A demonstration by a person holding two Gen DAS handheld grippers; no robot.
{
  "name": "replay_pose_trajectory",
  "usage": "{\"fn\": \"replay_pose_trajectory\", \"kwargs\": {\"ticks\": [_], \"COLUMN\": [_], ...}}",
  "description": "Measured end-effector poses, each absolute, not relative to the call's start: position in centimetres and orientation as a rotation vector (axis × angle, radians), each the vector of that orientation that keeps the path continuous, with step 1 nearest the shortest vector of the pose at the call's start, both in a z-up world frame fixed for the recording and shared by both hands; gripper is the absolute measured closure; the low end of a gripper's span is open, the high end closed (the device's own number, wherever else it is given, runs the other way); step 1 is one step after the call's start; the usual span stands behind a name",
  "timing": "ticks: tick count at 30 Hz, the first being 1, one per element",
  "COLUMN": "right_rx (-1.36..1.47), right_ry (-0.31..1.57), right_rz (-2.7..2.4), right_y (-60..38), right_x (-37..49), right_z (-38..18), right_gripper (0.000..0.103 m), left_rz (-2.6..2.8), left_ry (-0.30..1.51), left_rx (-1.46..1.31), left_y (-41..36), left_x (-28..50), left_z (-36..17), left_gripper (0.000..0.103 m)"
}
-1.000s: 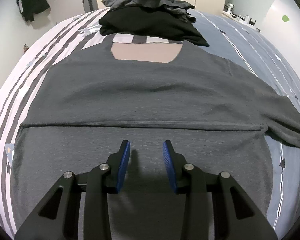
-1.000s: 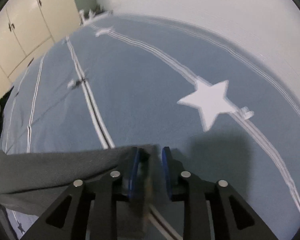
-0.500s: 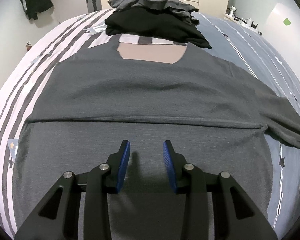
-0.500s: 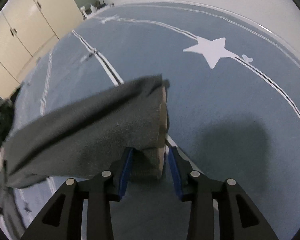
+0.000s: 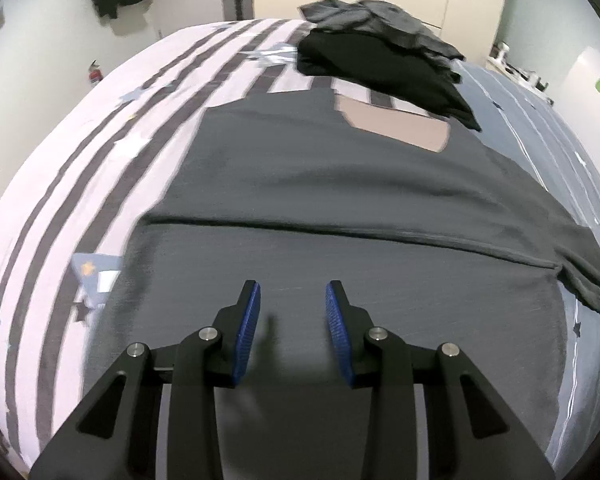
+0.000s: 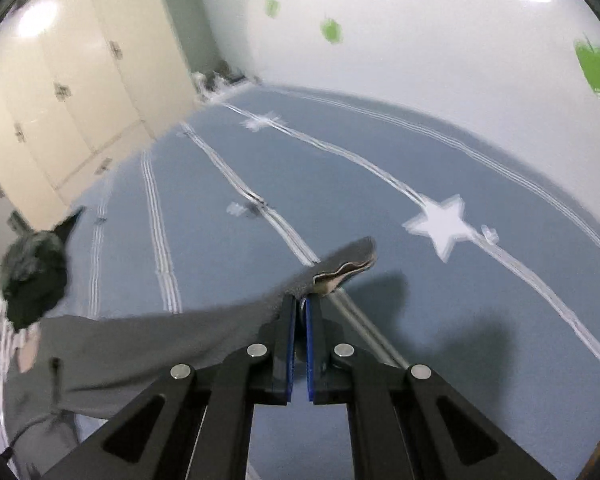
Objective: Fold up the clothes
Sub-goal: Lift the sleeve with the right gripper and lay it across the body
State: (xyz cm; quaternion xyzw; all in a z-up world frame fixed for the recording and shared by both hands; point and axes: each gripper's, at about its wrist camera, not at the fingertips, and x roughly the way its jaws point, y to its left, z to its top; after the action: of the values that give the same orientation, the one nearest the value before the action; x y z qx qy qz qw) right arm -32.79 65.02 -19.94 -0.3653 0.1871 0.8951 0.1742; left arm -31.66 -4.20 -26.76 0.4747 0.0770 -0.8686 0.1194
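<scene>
Now right gripper (image 6: 300, 308) fingers clamped tight on lifted sleeve cuff (image 6: 346, 266); left gripper (image 5: 293, 308) fingers wide.

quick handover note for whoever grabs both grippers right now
Right gripper: shut on the cuff of the grey sweater's sleeve, lifted off the blue bedcover.
Left gripper: open, empty, above the grey sweater, near its hem.
Sweater lies flat on the bed, its other sleeve apparently already folded across the body; pile of dark clothes sits beyond the collar.
Left: probably fold the held sleeve in, then fold the body.
</scene>
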Motion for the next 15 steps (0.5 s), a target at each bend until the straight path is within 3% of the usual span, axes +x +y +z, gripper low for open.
{"fn": "replay_pose_trajectory", "kwargs": {"ticks": [6,10,15], "right_rx": [-1.04,-1.122,-1.286], "right_ry": [0.39,0.293,0.305], "right_rz": [2.772,2.94,3.092], "right_y": [51.8,38.5,20.4], "right_x": [-36.6,-40.3,-42.7], "right_z": [-13.6,-12.6,-14.1], "right_gripper": [0.099,0.099,0.099], "left_rz": [-2.548,-2.576,-2.578], "left_ry": [0.237,0.194,0.185], "left_rx": [1.384,1.361,1.303], "left_y": [-10.3,-15.1,-22.5], "left_x": [-29.3,-28.2,-27.5], "left_z": [-25.9,-24.7,-23.1], "left_gripper": [0.072,0.072,0.072]}}
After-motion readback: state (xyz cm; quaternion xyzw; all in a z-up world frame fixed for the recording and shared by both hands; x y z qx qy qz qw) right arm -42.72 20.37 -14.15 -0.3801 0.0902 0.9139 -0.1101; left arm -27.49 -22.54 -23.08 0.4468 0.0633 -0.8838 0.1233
